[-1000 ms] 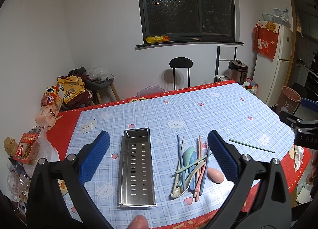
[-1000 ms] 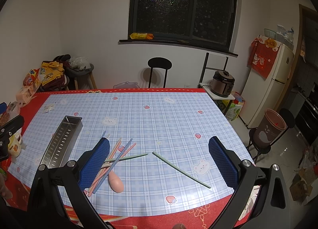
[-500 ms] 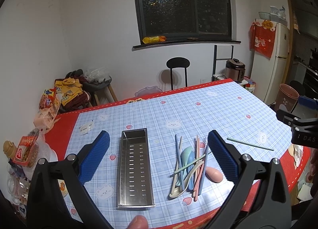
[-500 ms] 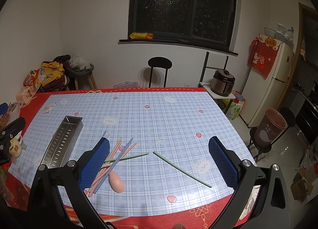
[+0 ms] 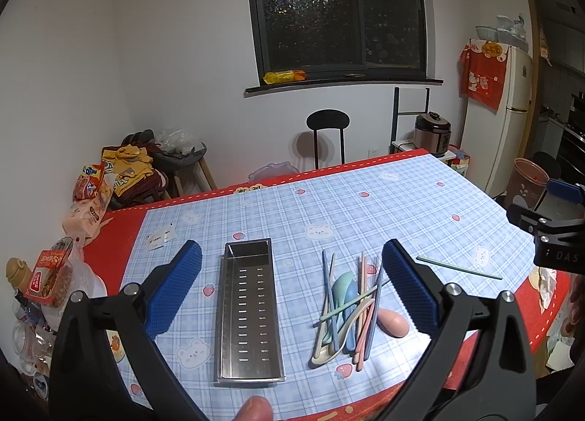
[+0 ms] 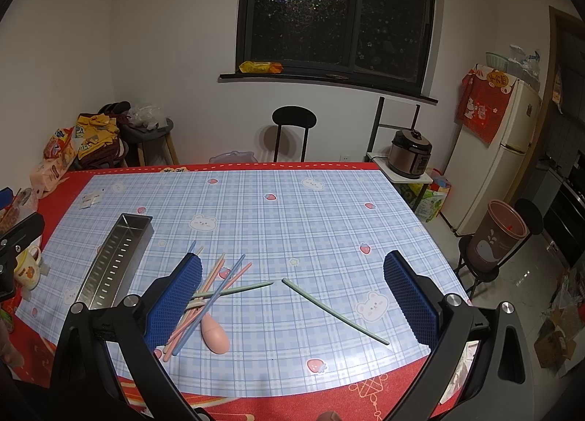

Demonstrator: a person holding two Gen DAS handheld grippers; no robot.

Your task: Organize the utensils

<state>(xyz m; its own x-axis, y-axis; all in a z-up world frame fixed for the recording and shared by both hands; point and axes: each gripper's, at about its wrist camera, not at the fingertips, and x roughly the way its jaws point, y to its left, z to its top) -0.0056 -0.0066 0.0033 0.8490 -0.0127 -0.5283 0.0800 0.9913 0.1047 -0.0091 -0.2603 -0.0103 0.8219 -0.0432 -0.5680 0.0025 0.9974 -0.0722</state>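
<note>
A steel slotted tray (image 5: pixel 251 311) lies on the checked tablecloth; it also shows at the left of the right wrist view (image 6: pixel 116 260). To its right is a pile of pastel chopsticks and spoons (image 5: pixel 347 305), with a pink spoon (image 5: pixel 393 322) at its edge. The pile shows in the right wrist view too (image 6: pixel 212 289). One green chopstick (image 6: pixel 334 311) lies apart, farther right (image 5: pixel 459 267). My left gripper (image 5: pixel 290 293) is open and empty, above the tray and pile. My right gripper (image 6: pixel 292 296) is open and empty, above the lone chopstick.
The table's red border (image 6: pixel 256 384) runs along the near edge. Snack bags and jars (image 5: pixel 55 274) crowd the left end. A black stool (image 5: pixel 327 128), a rice cooker (image 6: pixel 409 154), a fridge (image 6: pixel 501 150) and a bin (image 6: pixel 497 234) stand beyond the table.
Both views shift only slightly; the left camera tilts up a little. The utensils and tray have not moved, and both grippers stay open.
</note>
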